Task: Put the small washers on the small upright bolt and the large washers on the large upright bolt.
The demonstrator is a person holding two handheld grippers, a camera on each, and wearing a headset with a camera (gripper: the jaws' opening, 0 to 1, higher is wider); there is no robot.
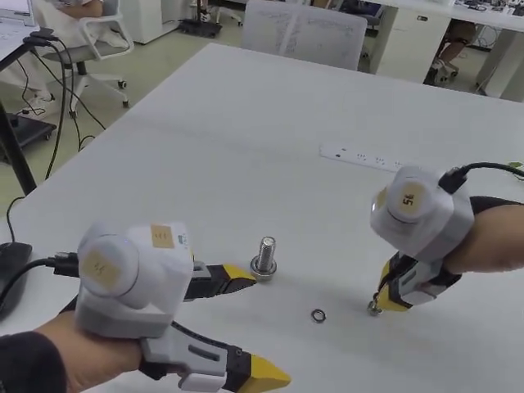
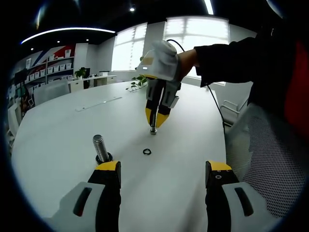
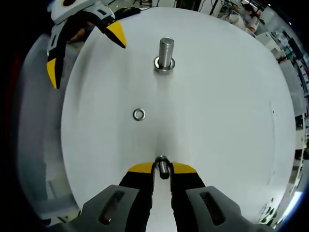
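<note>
Right gripper was pinched almost closed on the small bolt, standing it upright on the table. Left gripper hung wide open with nothing in it, and 1 jaw sat just beside the large bolt. In the head view, 1 loose washer lay flat between the 2 bolts, at 4 o'clock from the large one. Trouble ahead, likely: that thin washer could skate away under a sloppy pinch. The open jaw swinging in could knock the large bolt over. A careless release might topple the small bolt.
</note>
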